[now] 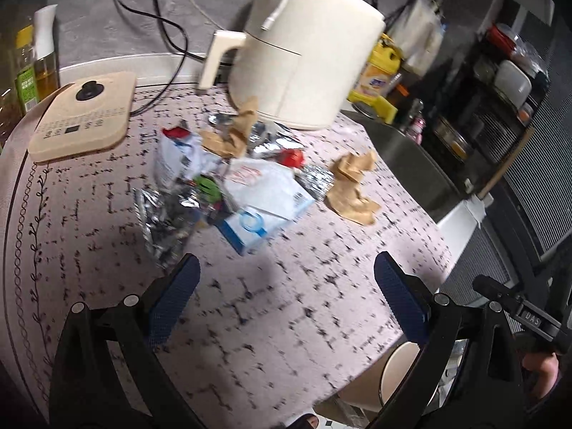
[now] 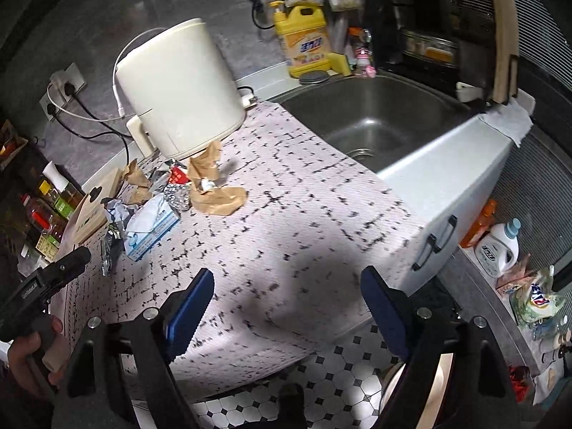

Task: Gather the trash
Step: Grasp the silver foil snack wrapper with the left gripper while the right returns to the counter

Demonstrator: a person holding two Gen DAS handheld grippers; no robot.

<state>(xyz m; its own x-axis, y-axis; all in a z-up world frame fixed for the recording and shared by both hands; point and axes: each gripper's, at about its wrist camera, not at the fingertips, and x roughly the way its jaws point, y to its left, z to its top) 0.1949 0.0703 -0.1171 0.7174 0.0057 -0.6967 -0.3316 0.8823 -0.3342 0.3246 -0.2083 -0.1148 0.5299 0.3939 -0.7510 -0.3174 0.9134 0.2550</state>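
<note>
Trash pile [image 1: 236,178] lay mid-frame on the patterned cloth [image 1: 286,304], below the cream air fryer [image 1: 304,53]. Blue-white box [image 1: 264,211] ran long axis lower-left to upper-right. Left gripper [image 1: 286,300] and right gripper [image 2: 286,307] both gaped, nothing between.

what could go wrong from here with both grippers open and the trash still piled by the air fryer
The brown paper lies against the air fryer, so grabbing it could nudge the appliance or its cable. The foil wrapper looks thin and flat, so pads may slip off it.
</note>
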